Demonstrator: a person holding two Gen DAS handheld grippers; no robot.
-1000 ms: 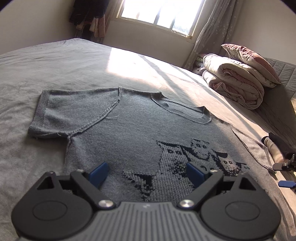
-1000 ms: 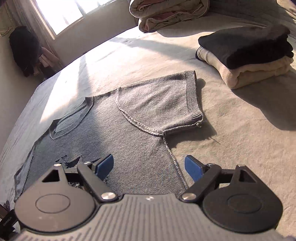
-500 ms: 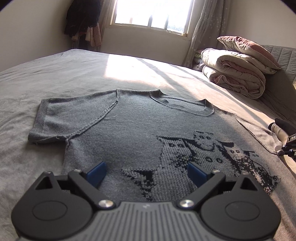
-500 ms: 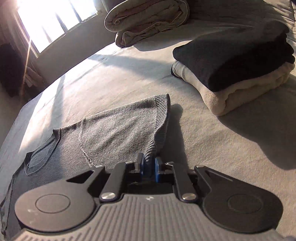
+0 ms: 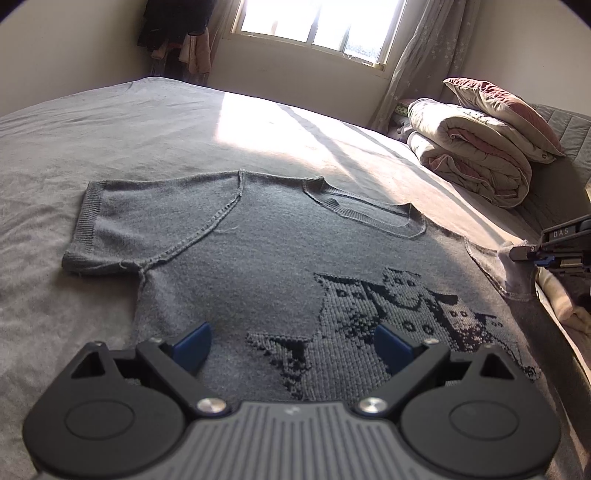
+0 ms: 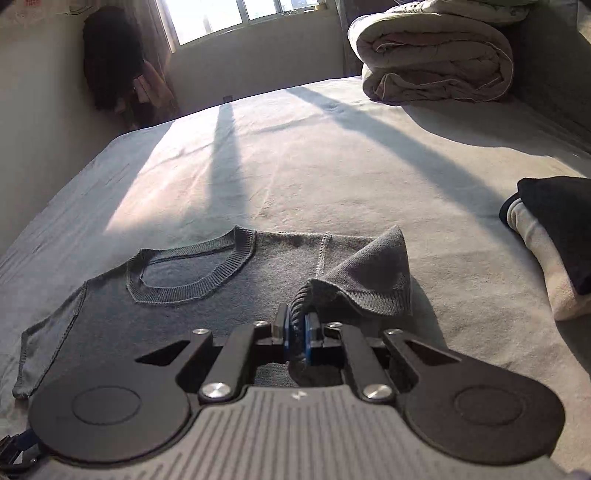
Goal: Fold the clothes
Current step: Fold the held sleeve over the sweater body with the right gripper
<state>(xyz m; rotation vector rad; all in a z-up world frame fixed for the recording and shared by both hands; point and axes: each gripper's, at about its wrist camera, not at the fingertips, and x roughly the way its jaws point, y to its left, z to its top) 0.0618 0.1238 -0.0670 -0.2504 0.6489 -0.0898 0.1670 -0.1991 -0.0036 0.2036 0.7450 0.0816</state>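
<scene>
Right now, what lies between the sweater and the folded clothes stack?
Only bare bedsheet, in the right wrist view, between the sweater and the stack.

One grey short-sleeved knitted sweater [image 5: 258, 258] lay on one bed [image 5: 110, 129]. Two handheld grippers were in view, the left gripper [image 5: 291, 345] and the right gripper [image 6: 297, 334]. One rolled quilt [image 6: 432, 59] carried one pillow [image 5: 506, 107]. Two folded garments were stacked: one black [image 6: 554, 218], one cream [image 6: 543, 254]. One window [image 5: 314, 26] was visible.
</scene>
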